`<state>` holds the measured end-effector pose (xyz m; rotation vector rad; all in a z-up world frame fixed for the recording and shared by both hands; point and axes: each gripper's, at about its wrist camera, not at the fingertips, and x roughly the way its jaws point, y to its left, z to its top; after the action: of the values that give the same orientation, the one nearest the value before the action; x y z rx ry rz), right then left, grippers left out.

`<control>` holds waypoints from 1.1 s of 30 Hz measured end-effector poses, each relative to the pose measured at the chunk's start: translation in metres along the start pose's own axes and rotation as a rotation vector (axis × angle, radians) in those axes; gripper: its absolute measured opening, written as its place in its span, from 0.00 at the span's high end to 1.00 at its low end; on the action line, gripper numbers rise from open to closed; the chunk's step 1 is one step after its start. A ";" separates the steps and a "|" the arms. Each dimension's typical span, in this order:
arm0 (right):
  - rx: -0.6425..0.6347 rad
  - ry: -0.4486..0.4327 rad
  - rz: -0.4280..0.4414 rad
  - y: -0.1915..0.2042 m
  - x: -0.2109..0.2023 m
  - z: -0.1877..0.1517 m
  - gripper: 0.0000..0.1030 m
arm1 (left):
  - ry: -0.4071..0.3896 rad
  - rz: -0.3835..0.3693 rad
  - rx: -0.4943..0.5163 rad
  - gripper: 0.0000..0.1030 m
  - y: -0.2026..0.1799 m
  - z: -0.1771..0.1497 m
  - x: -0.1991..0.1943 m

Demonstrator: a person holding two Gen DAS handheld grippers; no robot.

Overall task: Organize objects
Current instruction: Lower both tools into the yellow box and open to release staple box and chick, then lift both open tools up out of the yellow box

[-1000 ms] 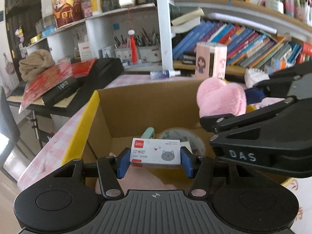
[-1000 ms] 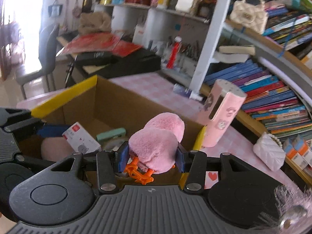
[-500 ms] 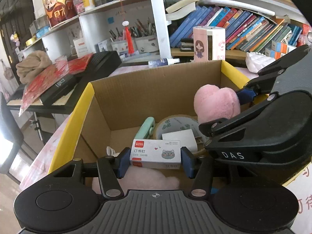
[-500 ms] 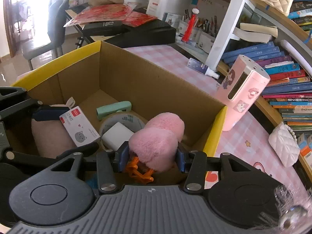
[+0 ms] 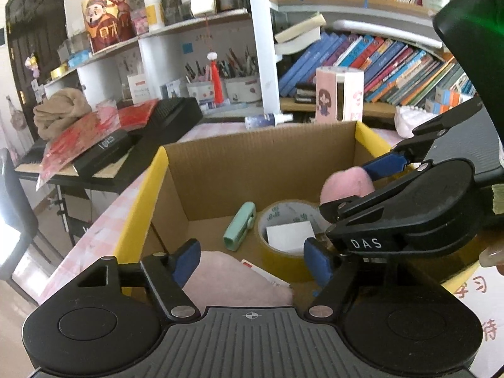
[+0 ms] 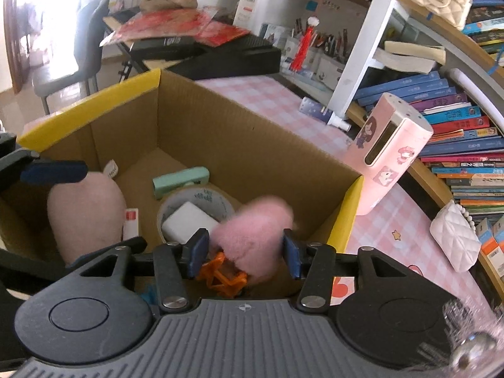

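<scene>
Left gripper [image 5: 252, 260]: jaws wide apart, just been opening, nothing between the blue pads [image 5: 189, 256]. Staple box [image 6: 129, 224] dropped below, lying in the cardboard box [image 5: 261, 160] against a pale pink plush cushion [image 6: 85, 211]; only a red-and-white edge visible, long axis running roughly along the gripper's line.

Right gripper [image 6: 245, 252]: jaws just been easing open, fluffy pink plush toy [image 6: 255, 230] between them with orange plastic feet [image 6: 223, 275] toward the camera. Toy blurred; cannot tell whether pads still press. Hanging over the box's near right corner, inside the yellow-edged rim.

In the box bottom: mint-green stapler [image 5: 240, 226], smooth, oblong, long axis angled toward the far wall; yellow tape roll [image 5: 283, 239] lying flat, with a white rectangular block [image 6: 186, 222] in its core. Corrugated brown walls.
</scene>
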<state>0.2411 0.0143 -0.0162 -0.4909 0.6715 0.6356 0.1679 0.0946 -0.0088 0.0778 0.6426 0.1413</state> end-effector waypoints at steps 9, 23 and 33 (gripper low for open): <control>0.128 -0.126 -0.060 -0.001 -0.049 -0.002 0.43 | -0.093 -0.015 -0.030 0.14 0.007 0.002 -0.040; 0.305 -0.252 -0.209 0.017 -0.134 -0.038 0.27 | -0.117 -0.019 -0.088 0.04 0.022 -0.024 -0.090; 0.399 -0.233 -0.362 0.048 -0.171 -0.086 0.08 | -0.101 -0.020 -0.106 0.01 0.028 -0.050 -0.121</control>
<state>0.0693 -0.0677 0.0340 -0.1547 0.4561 0.2025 0.0392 0.1048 0.0261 -0.0240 0.5339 0.1514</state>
